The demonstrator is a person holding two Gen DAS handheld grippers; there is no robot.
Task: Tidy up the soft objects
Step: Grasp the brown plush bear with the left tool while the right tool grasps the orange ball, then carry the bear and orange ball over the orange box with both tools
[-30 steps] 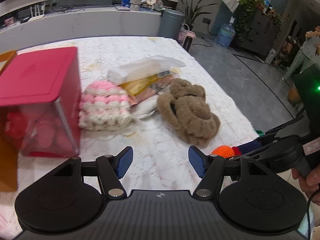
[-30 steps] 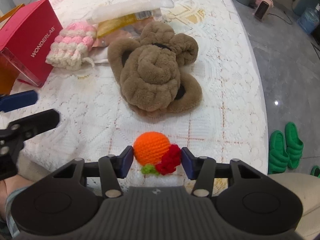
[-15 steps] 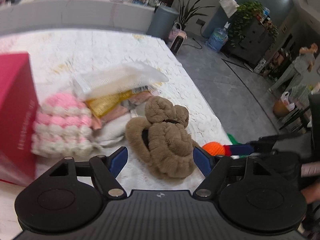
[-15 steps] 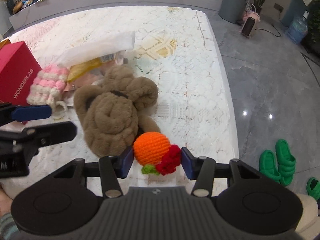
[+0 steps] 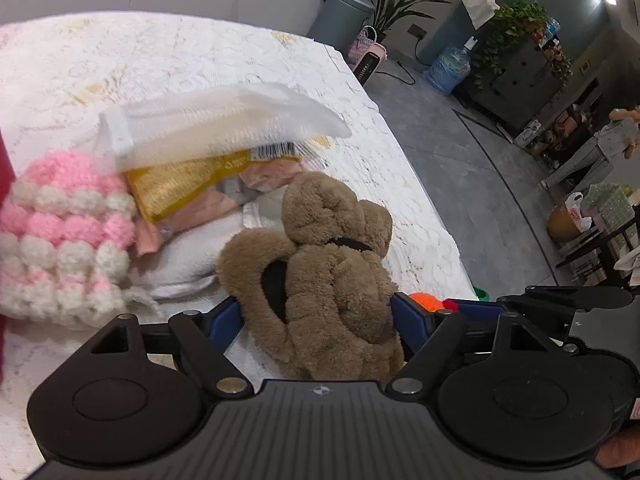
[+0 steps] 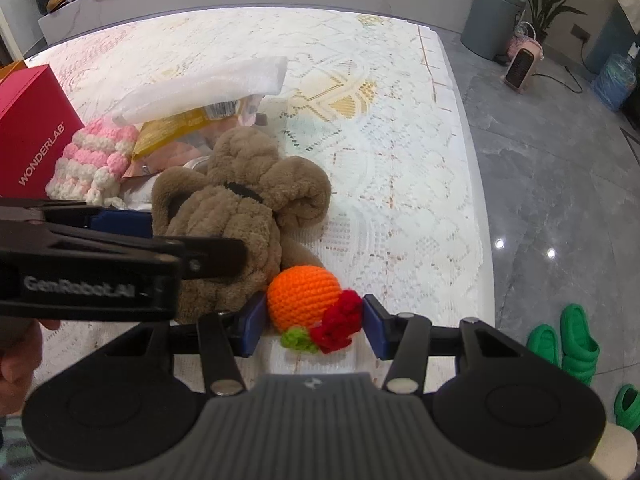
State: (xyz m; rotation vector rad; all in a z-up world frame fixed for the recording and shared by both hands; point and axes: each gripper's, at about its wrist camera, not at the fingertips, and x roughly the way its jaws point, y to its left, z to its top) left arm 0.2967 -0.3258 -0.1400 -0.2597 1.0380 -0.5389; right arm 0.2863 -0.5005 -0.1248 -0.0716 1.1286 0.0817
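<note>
A brown plush toy lies on the white lace tablecloth; it also shows in the right wrist view. My left gripper is open with its blue pads on either side of the plush's near end. My right gripper is shut on an orange crochet ball with a red and green tuft, just right of the plush. A pink and white knitted piece lies to the left, also seen in the right wrist view.
A red box stands at the left. A white foam sheet lies over yellow and pink packets behind the plush. The table edge drops to a grey floor with green slippers.
My left gripper has moved forward and right from the red box until its open fingers straddle the brown plush. My right gripper, still holding the orange ball, has come close beside the plush.
</note>
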